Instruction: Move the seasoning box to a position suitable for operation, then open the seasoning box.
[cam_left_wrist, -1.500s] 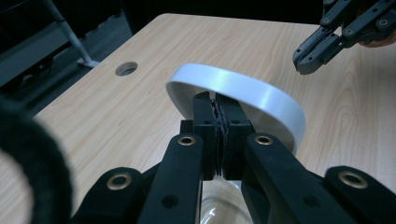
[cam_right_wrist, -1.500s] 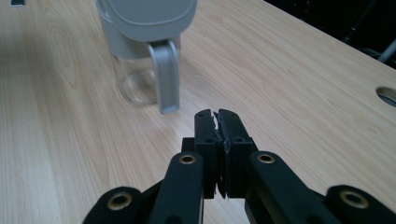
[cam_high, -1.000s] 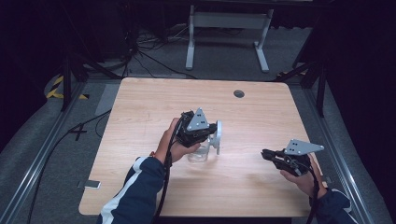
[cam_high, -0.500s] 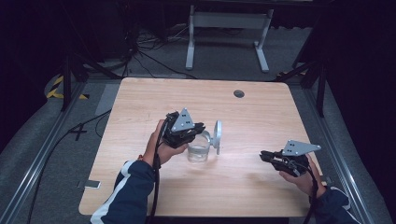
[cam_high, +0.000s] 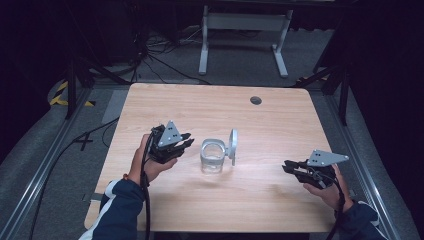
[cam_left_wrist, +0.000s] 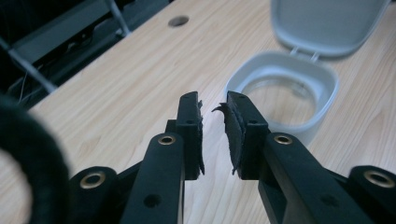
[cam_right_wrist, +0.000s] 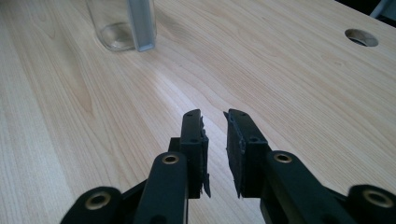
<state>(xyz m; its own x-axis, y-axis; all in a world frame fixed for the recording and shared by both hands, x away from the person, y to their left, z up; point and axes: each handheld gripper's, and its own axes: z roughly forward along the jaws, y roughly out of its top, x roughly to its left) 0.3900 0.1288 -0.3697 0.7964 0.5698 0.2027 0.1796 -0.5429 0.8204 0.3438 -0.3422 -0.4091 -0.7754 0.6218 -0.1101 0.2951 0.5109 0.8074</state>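
Note:
A clear jar (cam_high: 212, 156) with a grey rim stands at the table's middle. Its grey flip lid (cam_high: 233, 142) is hinged open and stands up on the right side. My left gripper (cam_high: 187, 142) hovers just left of the jar, apart from it and pointing at it. In the left gripper view the jaws (cam_left_wrist: 213, 100) have a narrow gap with nothing in it, and the jar (cam_left_wrist: 327, 100) and lid (cam_left_wrist: 327, 23) are just beyond. My right gripper (cam_high: 286, 166) is low at the table's right, jaws (cam_right_wrist: 214, 114) slightly apart and empty, with the jar (cam_right_wrist: 116, 23) far ahead.
A round cable hole (cam_high: 256, 100) sits near the table's far edge. A white metal stand (cam_high: 242, 22) is on the floor behind the table, and cables (cam_high: 95, 135) run along the floor at the left. Bare wood lies between the jar and my right gripper.
My left gripper has drawn back to the left, off the jar, which now stands free with its lid open. The right gripper has hardly moved.

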